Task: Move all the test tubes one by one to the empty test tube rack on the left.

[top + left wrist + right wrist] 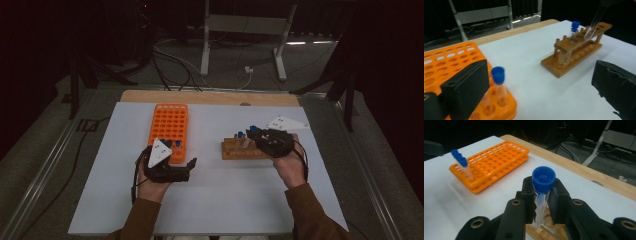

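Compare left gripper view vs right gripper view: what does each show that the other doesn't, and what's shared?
Left gripper view: the left gripper with its jaws wide apart and nothing between them, the whole length of the wooden rack with a blue-capped tube standing in it, and a clear tube held tilted above that rack.

Right gripper view: the right gripper shut on a blue-capped tube, seen close, just above a corner of the wooden rack.

Shared: the orange rack with capped tubes at its near end, the white table top, and the wooden table edge.
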Action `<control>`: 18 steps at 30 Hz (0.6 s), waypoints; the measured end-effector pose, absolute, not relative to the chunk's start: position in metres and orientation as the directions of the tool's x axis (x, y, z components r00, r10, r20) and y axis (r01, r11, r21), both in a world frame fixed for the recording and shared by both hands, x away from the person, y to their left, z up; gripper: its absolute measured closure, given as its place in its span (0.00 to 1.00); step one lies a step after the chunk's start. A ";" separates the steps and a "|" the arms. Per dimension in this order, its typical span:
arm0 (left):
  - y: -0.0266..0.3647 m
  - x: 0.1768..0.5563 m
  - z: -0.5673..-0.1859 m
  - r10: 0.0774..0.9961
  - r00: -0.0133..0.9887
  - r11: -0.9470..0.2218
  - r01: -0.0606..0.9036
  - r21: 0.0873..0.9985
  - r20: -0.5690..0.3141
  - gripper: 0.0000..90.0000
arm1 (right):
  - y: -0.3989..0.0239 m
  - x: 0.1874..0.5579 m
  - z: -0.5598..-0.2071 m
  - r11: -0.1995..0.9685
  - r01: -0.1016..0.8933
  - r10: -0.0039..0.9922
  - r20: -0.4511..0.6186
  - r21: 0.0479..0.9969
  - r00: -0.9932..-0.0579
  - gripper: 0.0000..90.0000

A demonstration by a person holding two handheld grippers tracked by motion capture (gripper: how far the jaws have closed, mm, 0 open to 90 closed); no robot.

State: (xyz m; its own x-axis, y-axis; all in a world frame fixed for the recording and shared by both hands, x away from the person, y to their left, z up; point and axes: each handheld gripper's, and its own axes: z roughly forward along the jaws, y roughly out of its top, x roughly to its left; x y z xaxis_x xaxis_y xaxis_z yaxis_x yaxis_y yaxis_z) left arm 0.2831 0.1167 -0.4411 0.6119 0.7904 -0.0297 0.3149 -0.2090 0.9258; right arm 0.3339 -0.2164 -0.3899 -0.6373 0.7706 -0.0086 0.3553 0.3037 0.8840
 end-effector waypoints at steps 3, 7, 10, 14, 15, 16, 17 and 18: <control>0.111 0.284 -0.440 0.782 0.622 -0.214 0.309 0.927 -0.027 0.03 | -0.211 0.332 -0.391 0.316 0.351 0.758 -0.012 0.881 -0.652 0.85; 0.104 0.285 -0.439 0.774 0.632 -0.215 0.305 0.928 -0.029 0.04 | -0.201 0.329 -0.395 0.333 0.354 0.742 -0.011 0.874 -0.671 0.85; 0.100 0.286 -0.439 0.767 0.641 -0.220 0.304 0.927 -0.028 0.04 | -0.196 0.328 -0.398 0.330 0.360 0.729 0.007 0.872 -0.685 0.85; 0.093 0.288 -0.440 0.762 0.647 -0.222 0.304 0.927 -0.030 0.06 | -0.187 0.327 -0.400 0.332 0.364 0.713 0.021 0.870 -0.701 0.85; 0.092 0.288 -0.441 0.764 0.645 -0.227 0.302 0.926 -0.023 0.06 | -0.185 0.327 -0.400 0.335 0.363 0.708 0.022 0.869 -0.706 0.85; 0.090 0.289 -0.441 0.764 0.645 -0.224 0.301 0.927 -0.025 0.07 | -0.183 0.326 -0.401 0.336 0.362 0.703 0.024 0.869 -0.711 0.85; 0.089 0.289 -0.441 0.764 0.645 -0.227 0.301 0.926 -0.022 0.08 | -0.180 0.325 -0.401 0.335 0.365 0.699 0.030 0.869 -0.714 0.85; 0.087 0.289 -0.442 0.764 0.645 -0.228 0.299 0.927 -0.020 0.08 | -0.178 0.325 -0.402 0.338 0.362 0.695 0.030 0.869 -0.719 0.85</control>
